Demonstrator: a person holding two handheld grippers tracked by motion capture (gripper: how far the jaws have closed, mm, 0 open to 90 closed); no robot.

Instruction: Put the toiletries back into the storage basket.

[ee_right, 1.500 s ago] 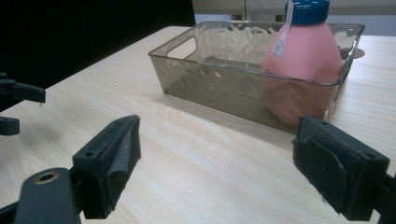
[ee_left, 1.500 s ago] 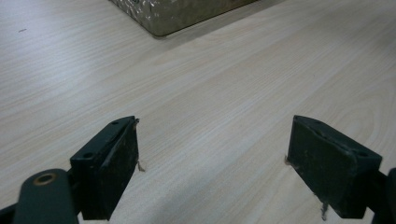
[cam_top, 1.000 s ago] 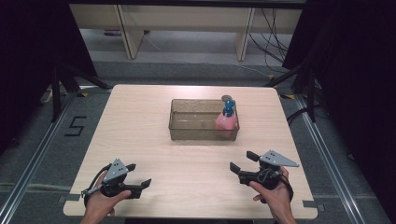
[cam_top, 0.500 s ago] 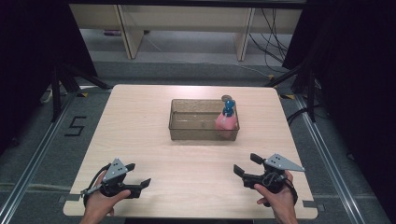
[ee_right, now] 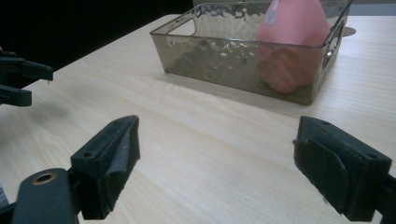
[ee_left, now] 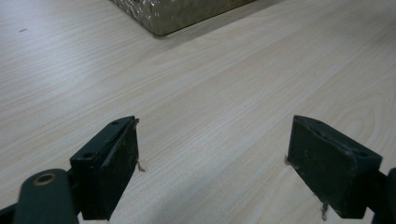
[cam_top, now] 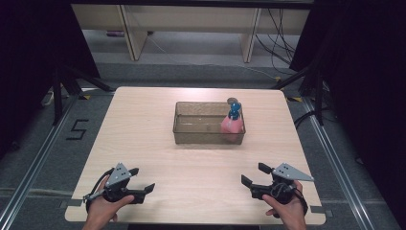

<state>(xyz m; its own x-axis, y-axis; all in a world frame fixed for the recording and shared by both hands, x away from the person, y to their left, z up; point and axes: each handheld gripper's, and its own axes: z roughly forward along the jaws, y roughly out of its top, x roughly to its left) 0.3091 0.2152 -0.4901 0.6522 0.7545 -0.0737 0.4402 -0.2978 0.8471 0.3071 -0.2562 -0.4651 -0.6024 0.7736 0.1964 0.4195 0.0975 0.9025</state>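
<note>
Pink bottle [cam_top: 232, 124] with its blue cap stands in the right end of the clear bin [cam_top: 191, 134], which sits near the middle of the worktop [cam_top: 143, 124], a little toward the far side. From where I stand, nothing has been picked up yet: both tools are down at the near edge, well apart from the bin, so the reach, the grasp and whatever follows are all left to do.

Over on the left, the left tool [cam_top: 142, 180] is low over the bare wood, jaws spread wide with nothing between them; the left gripper view has just a corner of the bin at the top of its view. In the middle, the bin lies with its long side across the worktop, left to right. The bottle inside is roughly upright, its long axis near vertical, cap pointing up and leaning slightly toward the far wall. On the right, the right tool [cam_top: 255, 174] also has its jaws apart and empty, aimed toward the bin, with the bottle [ee_right: 292, 44] ahead of it behind the clear wall.
</note>
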